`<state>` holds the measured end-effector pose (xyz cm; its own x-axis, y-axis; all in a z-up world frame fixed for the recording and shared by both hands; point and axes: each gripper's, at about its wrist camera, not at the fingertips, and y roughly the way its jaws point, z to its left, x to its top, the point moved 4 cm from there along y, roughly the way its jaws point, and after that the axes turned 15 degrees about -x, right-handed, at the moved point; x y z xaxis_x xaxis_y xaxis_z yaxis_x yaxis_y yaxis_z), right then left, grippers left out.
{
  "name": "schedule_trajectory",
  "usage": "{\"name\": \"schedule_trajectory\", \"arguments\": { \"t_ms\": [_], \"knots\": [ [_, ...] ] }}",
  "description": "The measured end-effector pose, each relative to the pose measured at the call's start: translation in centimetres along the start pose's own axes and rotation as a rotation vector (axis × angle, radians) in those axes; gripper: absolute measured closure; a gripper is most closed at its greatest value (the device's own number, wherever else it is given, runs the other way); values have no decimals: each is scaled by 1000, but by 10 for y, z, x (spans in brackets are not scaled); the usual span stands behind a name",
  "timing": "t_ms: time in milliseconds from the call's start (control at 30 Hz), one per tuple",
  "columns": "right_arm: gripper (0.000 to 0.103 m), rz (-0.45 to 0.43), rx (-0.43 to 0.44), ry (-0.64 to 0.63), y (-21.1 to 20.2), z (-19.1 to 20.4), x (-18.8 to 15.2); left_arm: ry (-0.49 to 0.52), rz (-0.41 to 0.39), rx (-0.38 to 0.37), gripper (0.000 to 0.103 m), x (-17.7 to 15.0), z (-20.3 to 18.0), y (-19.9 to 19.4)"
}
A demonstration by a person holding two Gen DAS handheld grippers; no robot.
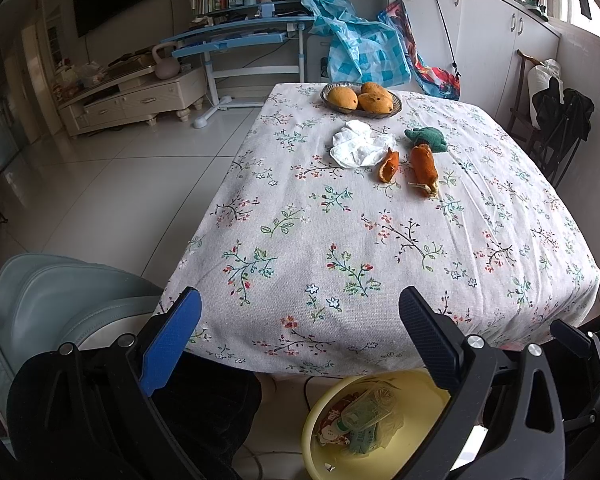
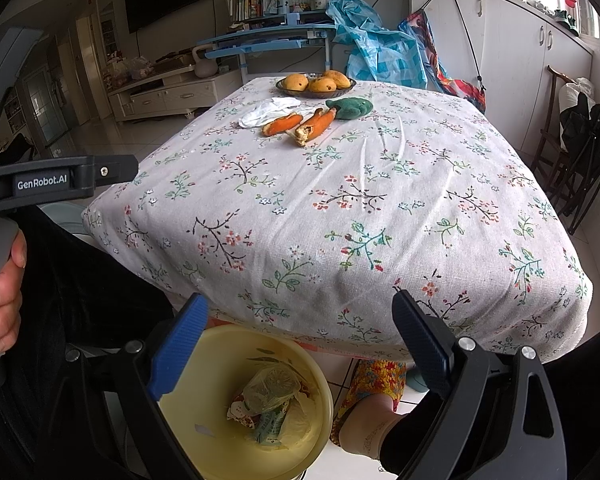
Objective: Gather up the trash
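Mango peels and a crumpled tissue lie at the table's far end, well ahead of both your grippers, long axes running toward you. Left gripper and right gripper hang empty over the yellow bin, jaws apart.

A matt, woven floral tablecloth covers the bench. Crumpled white tissue paper lies beside leathery orange fruit peels and a fuzzy green cloth. Below sits a smooth yellow plastic basin. Floor tiles look glossy.
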<state>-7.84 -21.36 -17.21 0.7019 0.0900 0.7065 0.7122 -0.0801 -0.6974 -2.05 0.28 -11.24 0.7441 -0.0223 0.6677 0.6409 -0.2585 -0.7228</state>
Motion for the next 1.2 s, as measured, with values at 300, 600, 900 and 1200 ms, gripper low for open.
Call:
{"name": "schedule_trajectory", "arguments": {
  "t_ms": [300, 600, 900, 1200],
  "knots": [
    [14, 1, 0, 0, 0, 0, 0, 2, 3, 0, 7, -2, 0, 1],
    [14, 1, 0, 0, 0, 1, 0, 3, 4, 1, 7, -1, -1, 1],
    [14, 2, 2, -7, 0, 3, -2, 4, 6, 1, 7, -1, -1, 1],
    [14, 2, 3, -7, 0, 3, -1, 6, 9, 1, 7, -4, 0, 1]
  ]
}}
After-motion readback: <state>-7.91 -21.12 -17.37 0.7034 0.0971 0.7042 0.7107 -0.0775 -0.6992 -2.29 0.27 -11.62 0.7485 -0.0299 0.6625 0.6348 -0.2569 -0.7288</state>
